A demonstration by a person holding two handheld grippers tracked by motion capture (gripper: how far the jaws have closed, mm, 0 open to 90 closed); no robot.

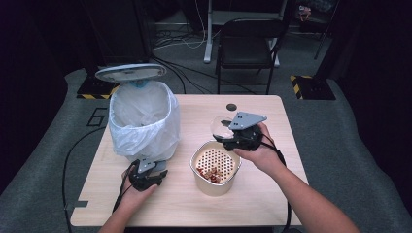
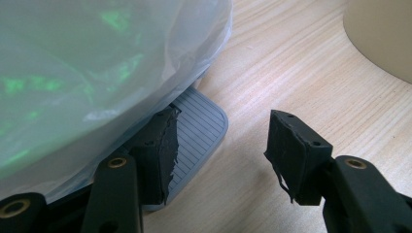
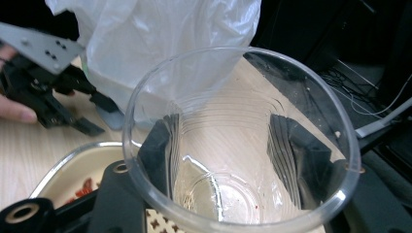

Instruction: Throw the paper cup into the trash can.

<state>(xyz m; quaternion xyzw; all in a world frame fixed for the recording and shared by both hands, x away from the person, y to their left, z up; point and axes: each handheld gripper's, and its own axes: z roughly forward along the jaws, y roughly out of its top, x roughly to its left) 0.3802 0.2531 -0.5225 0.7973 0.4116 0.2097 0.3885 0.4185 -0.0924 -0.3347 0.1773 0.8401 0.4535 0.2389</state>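
A clear plastic cup (image 1: 221, 126) (image 3: 233, 194) hangs tilted above the table, my right gripper (image 1: 228, 133) (image 3: 223, 131) shut on its sides, its mouth facing the camera; little is left in its bottom. Just below it stands a cream container (image 1: 214, 183) with a perforated insert (image 1: 217, 159) holding red bits (image 1: 209, 174). At the left stands a pedal bin lined with a white bag (image 1: 143, 119) (image 2: 87, 63), its lid (image 1: 130, 73) raised. My left gripper (image 1: 156, 170) (image 2: 223, 131) lies low on the table, open, one jaw over the bin's grey pedal (image 2: 201, 121).
A black folding chair (image 1: 248, 39) stands beyond the far table edge, with cables on the floor around it. A small dark round spot (image 1: 231, 107) marks the wooden table (image 1: 262, 194) near its far edge. Bare wood lies to the right and in front of the container.
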